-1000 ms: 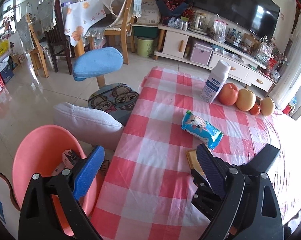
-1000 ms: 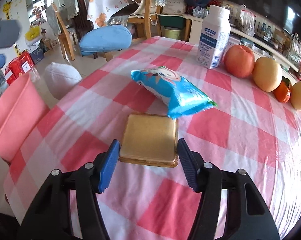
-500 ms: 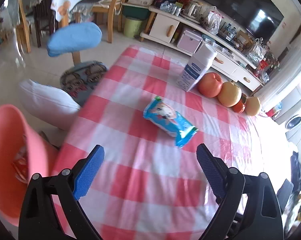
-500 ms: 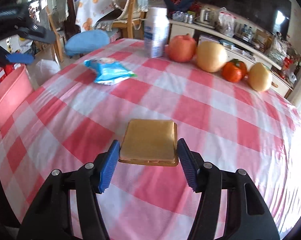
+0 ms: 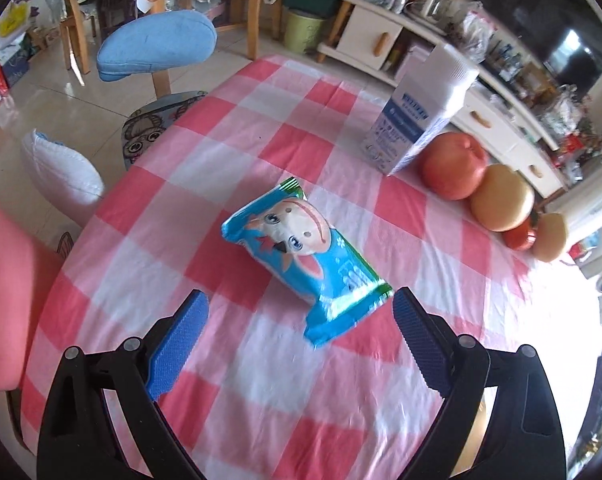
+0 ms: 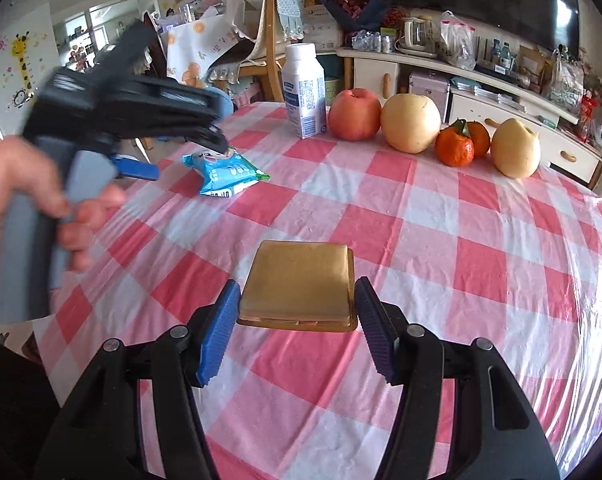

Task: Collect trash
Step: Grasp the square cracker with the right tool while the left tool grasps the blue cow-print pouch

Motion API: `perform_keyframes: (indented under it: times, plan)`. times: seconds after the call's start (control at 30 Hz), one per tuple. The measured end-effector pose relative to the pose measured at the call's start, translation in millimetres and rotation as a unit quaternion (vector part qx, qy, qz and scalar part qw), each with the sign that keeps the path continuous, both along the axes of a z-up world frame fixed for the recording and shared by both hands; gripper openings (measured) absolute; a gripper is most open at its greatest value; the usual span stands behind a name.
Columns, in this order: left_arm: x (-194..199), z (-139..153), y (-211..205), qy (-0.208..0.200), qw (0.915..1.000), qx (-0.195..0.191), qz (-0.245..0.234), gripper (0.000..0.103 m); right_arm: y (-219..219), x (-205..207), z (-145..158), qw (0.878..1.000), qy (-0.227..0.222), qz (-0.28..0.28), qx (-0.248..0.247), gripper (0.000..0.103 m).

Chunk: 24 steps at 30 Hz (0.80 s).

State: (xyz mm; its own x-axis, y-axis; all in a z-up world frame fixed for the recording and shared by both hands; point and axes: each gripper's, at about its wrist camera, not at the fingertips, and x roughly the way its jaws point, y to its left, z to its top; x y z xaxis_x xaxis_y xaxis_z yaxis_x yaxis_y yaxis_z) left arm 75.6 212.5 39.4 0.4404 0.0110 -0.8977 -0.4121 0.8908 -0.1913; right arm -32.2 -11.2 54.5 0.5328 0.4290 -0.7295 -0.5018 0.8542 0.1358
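Note:
A blue snack wrapper (image 5: 305, 256) lies on the red-and-white checked table (image 5: 229, 152). My left gripper (image 5: 301, 344) is open and empty, hovering just above the wrapper's near end. The wrapper (image 6: 225, 172) also shows in the right wrist view, with the left gripper (image 6: 181, 136) blurred over it. My right gripper (image 6: 297, 320) is shut on a flat gold packet (image 6: 299, 284), held above the table. A pink bin (image 5: 5, 292) stands off the table's left edge.
A white bottle (image 5: 421, 112) stands at the far side, beside a red apple (image 6: 355, 114), a pear (image 6: 411, 122), oranges (image 6: 459, 146) and another pear (image 6: 515, 148). A blue stool (image 5: 157, 44) and white cushion (image 5: 61, 176) are left of the table.
My left gripper swung from over the pink bin to above the blue wrapper and came lower. My right gripper pulled back from the wrapper, still holding the gold packet.

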Motion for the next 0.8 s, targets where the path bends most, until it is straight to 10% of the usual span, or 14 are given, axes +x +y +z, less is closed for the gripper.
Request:
perform_keyframes:
  times: [0.53,0.8]
  plan:
    - [51,-30,-19,0.031,0.9972,0.067,0.002,0.092,-42,11,8,0.998,0.029,-0.008,0.064,0.06]
    - [53,-32,-24,0.028,0.9951,0.094,-0.014,0.059,-43,10,7,0.997,0.039,-0.004,0.069,0.06]
